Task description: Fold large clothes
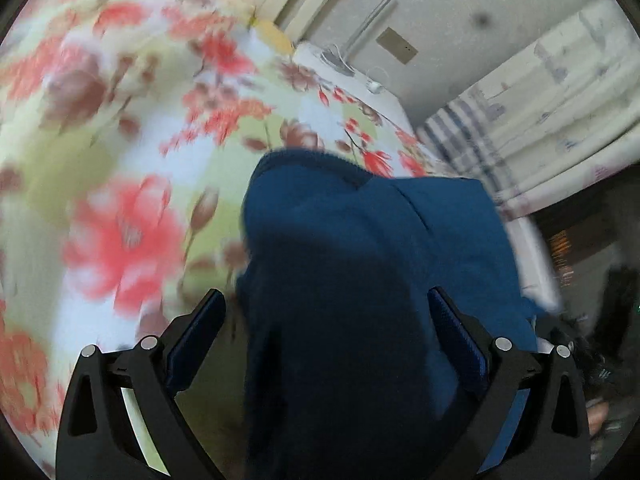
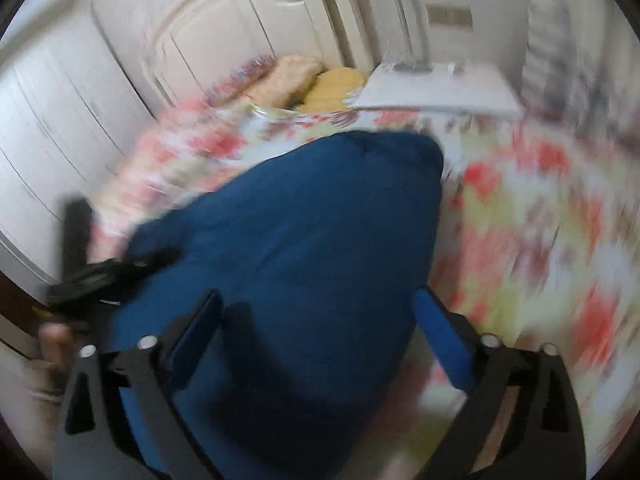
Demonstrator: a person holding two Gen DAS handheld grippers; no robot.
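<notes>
A dark blue garment [image 1: 360,248] lies bunched on the flowered bedspread [image 1: 120,160]. My left gripper [image 1: 326,300] is open, its blue-padded fingers [image 1: 196,336] wide apart on either side of the cloth, which lies between and under them. In the right wrist view the same blue garment [image 2: 304,240] fills the middle, and my right gripper [image 2: 320,300] is open too, its fingers [image 2: 440,336] straddling the cloth. The left gripper shows as a dark blurred shape [image 2: 88,276] at the garment's left edge. Both views are blurred by motion.
The bed's white headboard [image 2: 240,32] and pillows [image 2: 316,80] are at the far end. A white bedside table [image 2: 436,92] stands to the right of the pillows. A curtain [image 1: 560,112] and the bed's edge lie to the right in the left wrist view.
</notes>
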